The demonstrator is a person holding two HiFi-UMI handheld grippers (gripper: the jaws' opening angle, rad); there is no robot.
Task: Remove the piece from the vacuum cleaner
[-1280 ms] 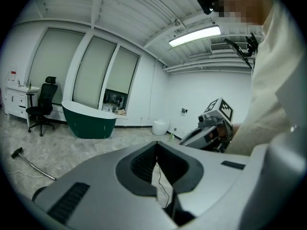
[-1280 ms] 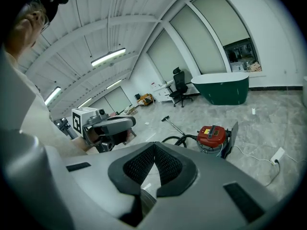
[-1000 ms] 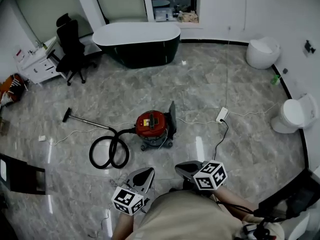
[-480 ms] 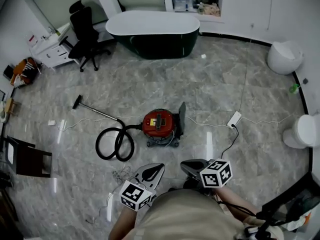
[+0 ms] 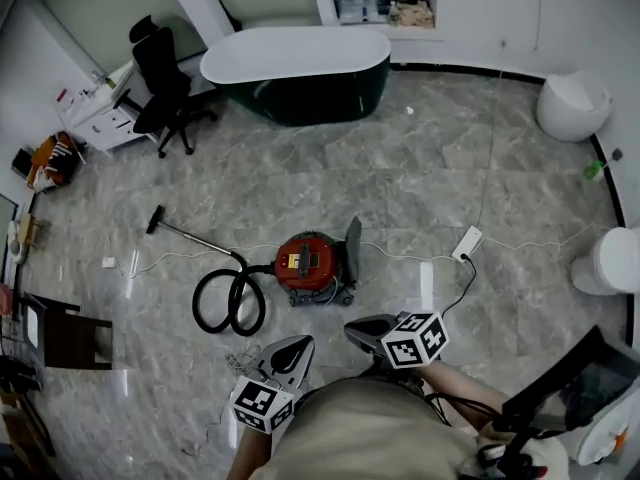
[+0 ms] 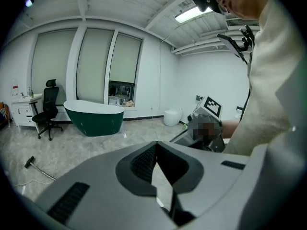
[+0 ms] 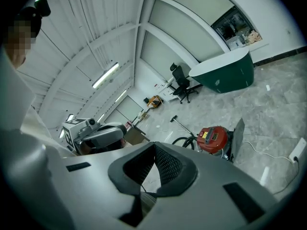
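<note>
Jaws on your left gripper (image 6: 154, 143) are pressed together tip to tip, with nothing caught between them, and those of your right gripper (image 7: 154, 145) are closed on nothing in the same way. In the head view you hold both grippers low and close to your body, side by side with a gap between them, each pointing out over the marble floor (image 5: 420, 168). The red vacuum cleaner (image 5: 308, 260) stands on that floor just ahead of the grippers, apart from both. A dark flat panel (image 5: 352, 250) stands upright against its right side. From its left side the black hose (image 5: 228, 303) lies coiled in loops on the floor, and a thin wand (image 5: 190, 235) runs on from it to a small floor nozzle (image 5: 155, 218). A white cord (image 5: 400, 253) leads from the vacuum cleaner rightward to a power strip (image 5: 467, 240). Farther back, a dark green bathtub (image 5: 295, 68) stands against the wall, with a black office chair (image 5: 160, 83) to its left. Two white toilets (image 5: 575, 103) stand along the right edge of the room.
</note>
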